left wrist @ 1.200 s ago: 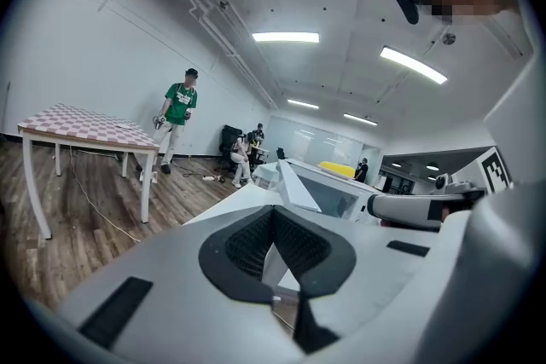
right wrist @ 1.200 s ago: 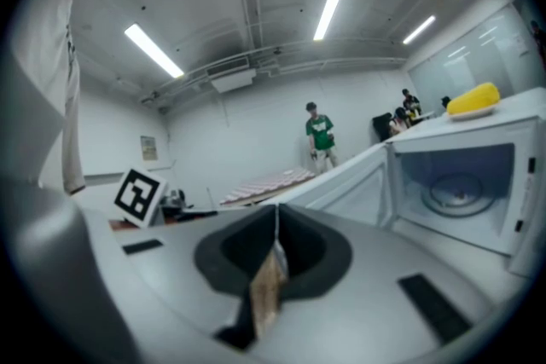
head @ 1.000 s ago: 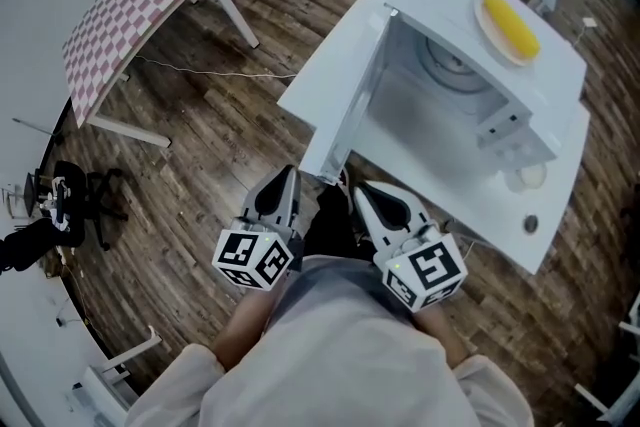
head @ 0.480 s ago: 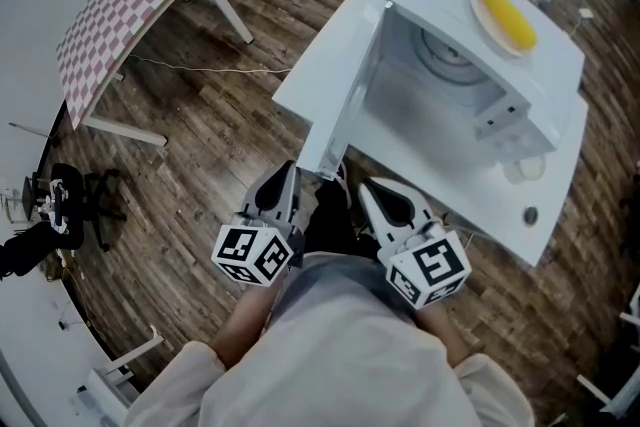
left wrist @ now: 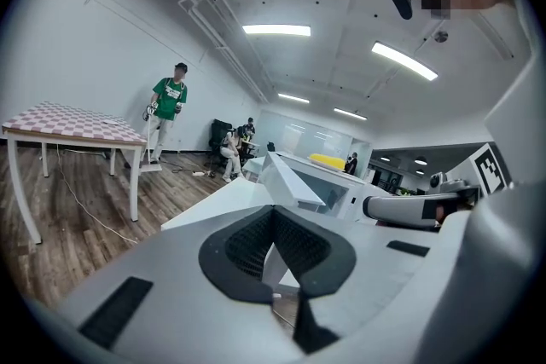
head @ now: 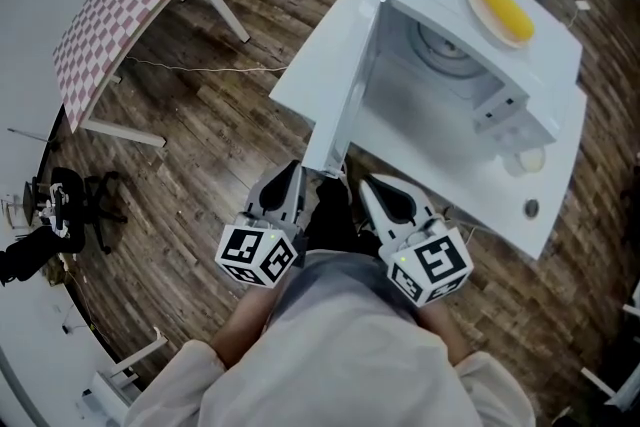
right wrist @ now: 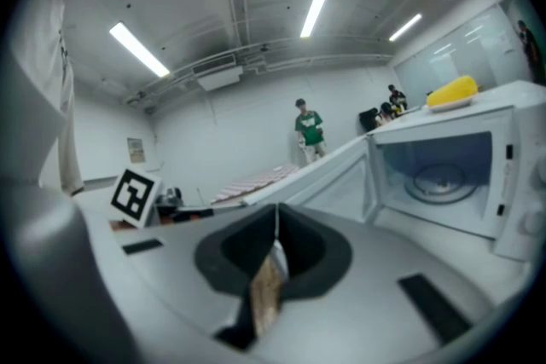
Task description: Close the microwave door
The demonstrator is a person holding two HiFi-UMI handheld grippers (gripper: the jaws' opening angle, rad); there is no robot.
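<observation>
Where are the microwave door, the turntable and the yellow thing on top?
microwave door [head: 325, 65], head view, middle of the open panel.
turntable [head: 445, 50], head view, centre of the disc.
yellow thing [head: 503, 7], head view, its middle.

Open door blocks the way straight ahead.
The microwave door [head: 322, 55] stands swung out, its free edge just in front of the left gripper [head: 288, 177] and right gripper [head: 370, 187]. Bare floor [head: 200, 145] lies open on its left; the checkered table [head: 110, 15] stands well apart.
</observation>
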